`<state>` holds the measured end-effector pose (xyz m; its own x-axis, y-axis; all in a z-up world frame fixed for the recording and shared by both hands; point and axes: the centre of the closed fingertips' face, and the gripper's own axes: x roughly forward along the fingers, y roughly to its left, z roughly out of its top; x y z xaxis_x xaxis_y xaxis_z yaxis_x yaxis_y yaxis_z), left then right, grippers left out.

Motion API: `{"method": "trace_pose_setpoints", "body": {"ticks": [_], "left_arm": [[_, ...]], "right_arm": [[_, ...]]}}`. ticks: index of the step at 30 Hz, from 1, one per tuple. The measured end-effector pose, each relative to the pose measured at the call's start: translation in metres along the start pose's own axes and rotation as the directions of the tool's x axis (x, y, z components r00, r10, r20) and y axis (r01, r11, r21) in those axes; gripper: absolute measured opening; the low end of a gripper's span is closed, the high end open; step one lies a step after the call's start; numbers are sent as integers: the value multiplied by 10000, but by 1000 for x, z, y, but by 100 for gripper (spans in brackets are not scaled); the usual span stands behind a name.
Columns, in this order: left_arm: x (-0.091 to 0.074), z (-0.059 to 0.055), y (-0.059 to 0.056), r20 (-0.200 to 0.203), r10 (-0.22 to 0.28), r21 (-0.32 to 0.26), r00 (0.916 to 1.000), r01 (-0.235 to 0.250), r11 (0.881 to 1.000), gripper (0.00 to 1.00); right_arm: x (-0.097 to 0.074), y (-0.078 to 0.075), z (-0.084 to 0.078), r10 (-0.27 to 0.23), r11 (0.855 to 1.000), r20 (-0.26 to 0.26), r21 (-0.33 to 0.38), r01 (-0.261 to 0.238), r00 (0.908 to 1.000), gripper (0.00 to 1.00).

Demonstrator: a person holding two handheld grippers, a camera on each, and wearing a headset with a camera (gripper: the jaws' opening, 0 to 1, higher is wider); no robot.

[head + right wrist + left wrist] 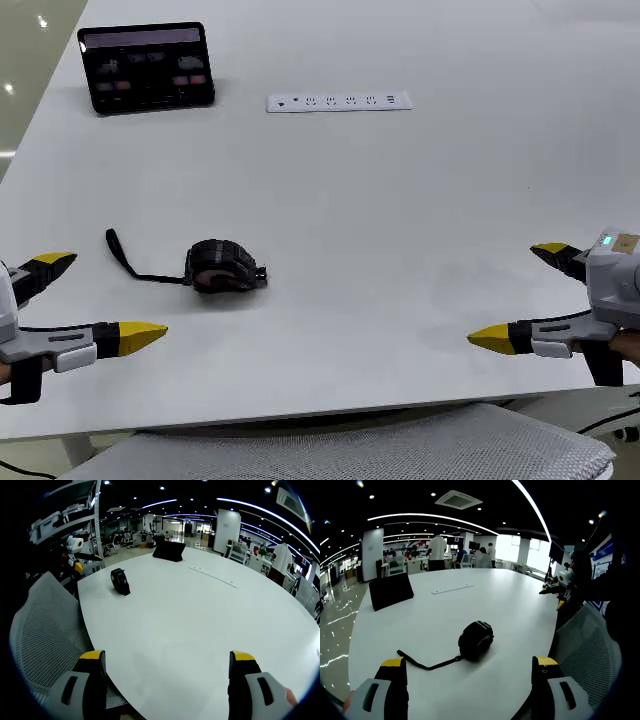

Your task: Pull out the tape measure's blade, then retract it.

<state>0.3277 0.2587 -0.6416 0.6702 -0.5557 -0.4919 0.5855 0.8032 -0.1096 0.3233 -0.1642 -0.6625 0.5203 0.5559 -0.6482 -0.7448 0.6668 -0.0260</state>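
Since the left tongs [113, 294] and the right tongs [503, 294] both stand wide open with nothing between the jaws, every risk lies ahead. Tape measure [226, 266] rests on the counter [420, 210], just ahead of the left tongs and on their inner side, well apart from the right tongs. Blade looks fully wound in. Mouth of the case seems to face the right tongs, but the tab is too small to confirm. Likely failures: the rounded case may roll or skid out of a pinch if the left tongs close off-centre. The thin tab may slip from the right tongs and snap back. A loosely held case could be dragged across the smooth counter as the blade comes out. A sudden release could whip the blade home. Wrist strap [130, 258] trails from the case toward the left tongs and could be pinched by mistake. Far beyond both tongs: dark tablet [147, 67], propped up, and a white power strip [339, 101]. Mesh chair back [350, 450] sits below the near edge. Nothing stands between either tongs and the case.
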Motion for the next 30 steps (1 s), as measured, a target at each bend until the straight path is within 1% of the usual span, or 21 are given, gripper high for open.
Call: {"method": "trace_pose_setpoints", "body": {"ticks": [16, 19, 21, 22, 24, 26, 27, 29, 30], "left_arm": [[-4, 0, 5, -74, 45, 19, 10000, -45, 10000, 100], [-3, 2, 4, -14, -5, 19, 10000, 5, 10000, 100], [-1, 3, 4, 123, -57, 457, 9999, 51, 9989, 100], [0, 1, 4, 80, -74, 624, 9999, 69, 9980, 100], [2, -2, 3, -97, -156, 475, 9998, 160, 9987, 100], [3, -3, 3, -204, -243, 269, 9995, 249, 9993, 100], [4, -2, 3, -211, -278, 246, 9994, 283, 9993, 100], [5, -2, 3, -250, -339, 379, 9991, 349, 9987, 100], [7, -2, 2, -324, -427, 409, 9986, 440, 9982, 100]], "right_arm": [[-1, 0, -1, 22, 10000, -31, -58, -22, 10000, 99], [-1, 0, -1, 10, 9999, -42, -123, -10, 10000, 99], [-1, -1, 0, -2, 9999, -16, -120, 2, 10000, 100], [-1, -1, 1, -2, 9999, -15, -121, 2, 10000, 100], [1, -1, 3, 19, 9999, -11, -117, -19, 10000, 100], [4, -1, 4, 103, 9999, -32, -84, -103, 9999, 100], [6, 0, 6, 254, 9997, 2, 25, -254, 9997, 100], [9, 4, 8, 533, 9985, -13, 146, -533, 9986, 100], [12, 5, 10, 583, 9983, -36, 49, -583, 9983, 100]]}}
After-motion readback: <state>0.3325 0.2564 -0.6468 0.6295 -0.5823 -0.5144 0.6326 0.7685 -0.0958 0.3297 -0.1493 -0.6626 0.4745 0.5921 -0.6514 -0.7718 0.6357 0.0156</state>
